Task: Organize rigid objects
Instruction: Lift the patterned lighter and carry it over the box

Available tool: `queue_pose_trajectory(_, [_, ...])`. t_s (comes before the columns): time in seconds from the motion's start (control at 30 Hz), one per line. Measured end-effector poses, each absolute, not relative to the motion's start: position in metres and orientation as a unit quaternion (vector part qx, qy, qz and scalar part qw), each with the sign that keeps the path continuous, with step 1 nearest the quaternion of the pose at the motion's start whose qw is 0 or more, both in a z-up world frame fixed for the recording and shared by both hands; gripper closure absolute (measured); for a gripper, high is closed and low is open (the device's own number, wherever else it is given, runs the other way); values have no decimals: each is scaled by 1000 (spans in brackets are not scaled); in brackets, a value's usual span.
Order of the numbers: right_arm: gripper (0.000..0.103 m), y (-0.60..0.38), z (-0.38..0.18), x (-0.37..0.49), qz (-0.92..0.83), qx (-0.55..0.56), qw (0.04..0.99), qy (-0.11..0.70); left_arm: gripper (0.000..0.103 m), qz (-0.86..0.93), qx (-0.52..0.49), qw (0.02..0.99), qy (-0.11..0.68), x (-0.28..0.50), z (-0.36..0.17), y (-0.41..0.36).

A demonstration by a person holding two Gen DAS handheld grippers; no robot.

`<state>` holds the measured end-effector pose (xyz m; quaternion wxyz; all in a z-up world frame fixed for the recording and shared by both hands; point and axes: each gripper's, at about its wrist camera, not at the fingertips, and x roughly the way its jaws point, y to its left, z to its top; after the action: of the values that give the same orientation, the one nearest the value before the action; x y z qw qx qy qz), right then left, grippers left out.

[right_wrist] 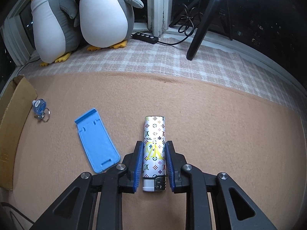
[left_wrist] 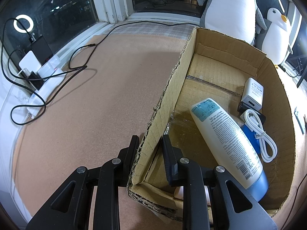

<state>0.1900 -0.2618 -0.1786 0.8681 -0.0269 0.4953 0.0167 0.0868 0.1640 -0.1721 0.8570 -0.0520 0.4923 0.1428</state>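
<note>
A cardboard box (left_wrist: 172, 88) stands on the pink-brown mat. In the left wrist view my left gripper (left_wrist: 150, 137) is shut on the box's left wall near its front corner, one finger outside and one inside. Inside the box lie a white lotion bottle (left_wrist: 226, 143) with a blue cap, a white adapter (left_wrist: 253, 94) and a coiled white cable (left_wrist: 259, 130). In the right wrist view a white patterned lighter (right_wrist: 154, 134) lies flat on the mat. My right gripper (right_wrist: 154, 142) has its blue pads against both long sides of it.
A blue phone stand (right_wrist: 96, 140) lies left of the lighter. A small blue bottle on a keyring (right_wrist: 39, 106) sits by the box flap (right_wrist: 13, 124). Plush penguins (right_wrist: 103, 13), a black power strip (right_wrist: 144, 36) and a tripod leg (right_wrist: 201, 32) line the window. A white power strip (left_wrist: 44, 76) with cables lies left.
</note>
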Motion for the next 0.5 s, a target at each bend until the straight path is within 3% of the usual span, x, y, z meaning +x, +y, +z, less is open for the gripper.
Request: queue_pose_trajectory(0.5, [82,-198,-120,158,90,-32,892,441,82,143,-52,857,492,87,-172,164])
